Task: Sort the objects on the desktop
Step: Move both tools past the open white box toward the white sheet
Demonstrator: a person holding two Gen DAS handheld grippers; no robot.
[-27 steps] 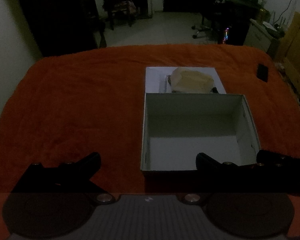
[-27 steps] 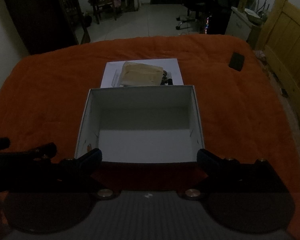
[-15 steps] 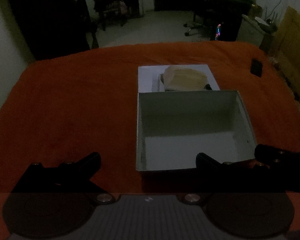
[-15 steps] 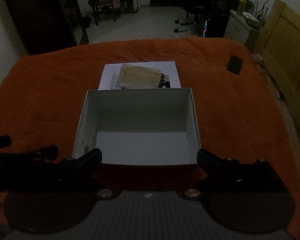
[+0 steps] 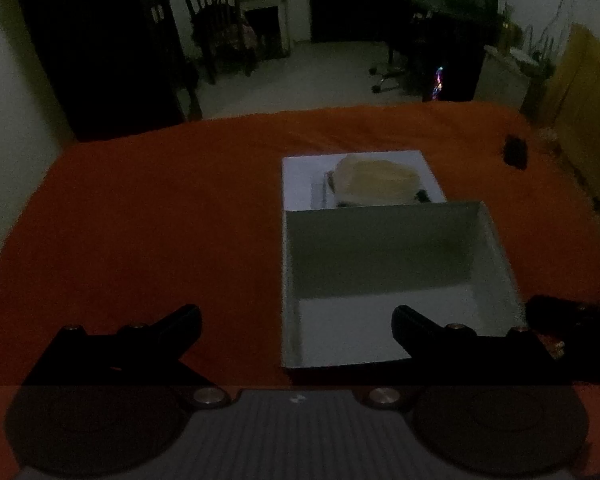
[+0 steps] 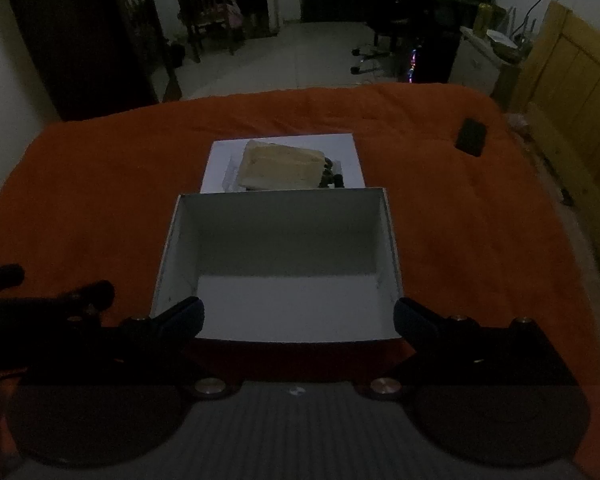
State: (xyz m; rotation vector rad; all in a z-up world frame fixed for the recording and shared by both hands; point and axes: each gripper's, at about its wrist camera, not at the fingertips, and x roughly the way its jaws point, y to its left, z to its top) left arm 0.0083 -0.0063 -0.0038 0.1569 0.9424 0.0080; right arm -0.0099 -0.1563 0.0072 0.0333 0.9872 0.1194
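Observation:
An open white box [image 5: 396, 280] [image 6: 284, 264] stands empty on the orange cloth [image 5: 140, 220]. Behind it lies its white lid [image 5: 300, 176] [image 6: 220, 160], carrying a beige pouch [image 5: 374, 180] [image 6: 280, 166] and small dark items [image 6: 330, 176]. My left gripper [image 5: 296, 320] is open and empty, held near the box's front left corner. My right gripper [image 6: 298, 316] is open and empty, centred on the box's front wall. Each gripper shows at the edge of the other's view.
A black phone-like object [image 5: 516, 152] [image 6: 471, 136] lies on the cloth at the far right. A wooden headboard [image 6: 572, 88] stands to the right. Beyond the cloth are a chair [image 6: 204, 12], a dark desk [image 6: 428, 20] and tiled floor.
Both grippers have risen and pulled back slightly, so the box and lid sit lower in both views. Jaws have stayed open. Nothing on the cloth has moved.

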